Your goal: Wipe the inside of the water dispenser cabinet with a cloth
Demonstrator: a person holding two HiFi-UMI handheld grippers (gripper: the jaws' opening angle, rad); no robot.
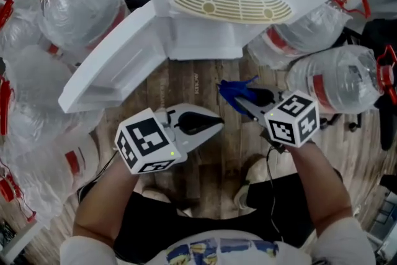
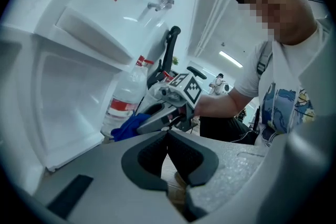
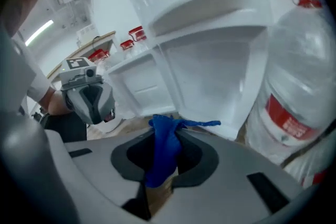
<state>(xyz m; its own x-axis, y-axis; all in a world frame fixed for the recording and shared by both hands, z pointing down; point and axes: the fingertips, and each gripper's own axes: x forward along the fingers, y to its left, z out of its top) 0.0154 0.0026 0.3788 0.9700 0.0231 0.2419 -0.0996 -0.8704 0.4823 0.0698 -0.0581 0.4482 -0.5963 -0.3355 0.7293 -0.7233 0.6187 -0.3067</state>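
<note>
Far left: clear water jugs [image 1: 74, 6], beside the open cabinet door [image 1: 115, 62]. Left gripper [image 1: 217, 123] jaws pressed together. Water dispenser cabinet [image 1: 205, 40] stands open ahead. Right gripper [image 1: 240, 103] pinches the blue cloth [image 1: 234, 90], just outside the cabinet. Red-labelled jugs [image 1: 338, 77] lie on the right.

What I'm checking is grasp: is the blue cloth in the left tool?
No, the right tool pinches the blue cloth; the left tool is shut and empty.
</note>
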